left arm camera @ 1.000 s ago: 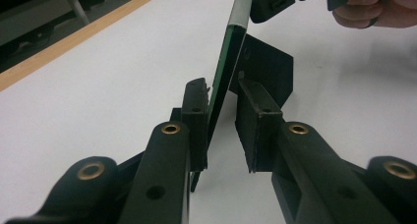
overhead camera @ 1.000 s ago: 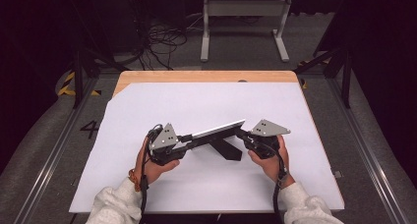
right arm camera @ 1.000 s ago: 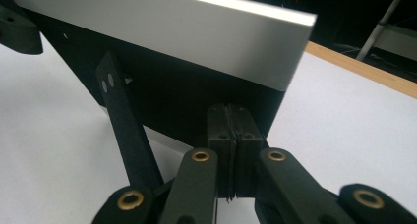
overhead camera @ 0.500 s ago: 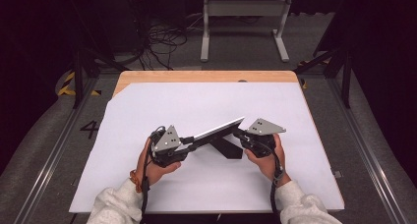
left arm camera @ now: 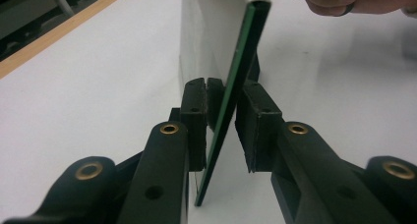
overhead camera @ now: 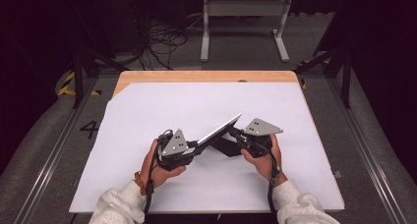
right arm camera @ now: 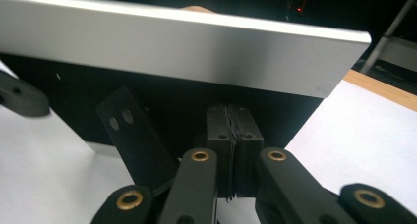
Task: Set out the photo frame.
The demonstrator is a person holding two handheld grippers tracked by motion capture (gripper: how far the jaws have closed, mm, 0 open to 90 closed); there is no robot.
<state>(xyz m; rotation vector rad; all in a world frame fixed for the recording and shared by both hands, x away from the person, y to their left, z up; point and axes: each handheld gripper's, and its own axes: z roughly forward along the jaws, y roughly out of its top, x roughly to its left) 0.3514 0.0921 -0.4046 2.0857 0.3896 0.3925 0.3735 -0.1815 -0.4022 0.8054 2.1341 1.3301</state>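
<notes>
1. Since the earlier frames, little has shifted: both hands and the thin rectangular panel with a silver-grey face and green edge (overhead camera: 220, 130) stay at the same spot over the near middle of the table.
2. The panel hangs tilted between the two hands, its far end raised, above the white sheet covering the table (overhead camera: 147, 106); in the left gripper view it stands edge-on (left arm camera: 231, 91), and in the right gripper view its silvery face runs across the top (right arm camera: 177, 47).
3. A flat black strut (overhead camera: 227, 146) sits under the panel; in the right gripper view it angles down from the panel's dark back (right arm camera: 135, 130).
4. The left hand-held gripper (left arm camera: 223, 130) clamps the panel's lower end, its pads on both faces.
5. The right hand-held gripper (right arm camera: 235, 150) has its jaws pressed together, seemingly on a thin dark edge, which I cannot identify for certain.
6. The table's wooden far edge (overhead camera: 206, 76) shows beyond the sheet.
</notes>
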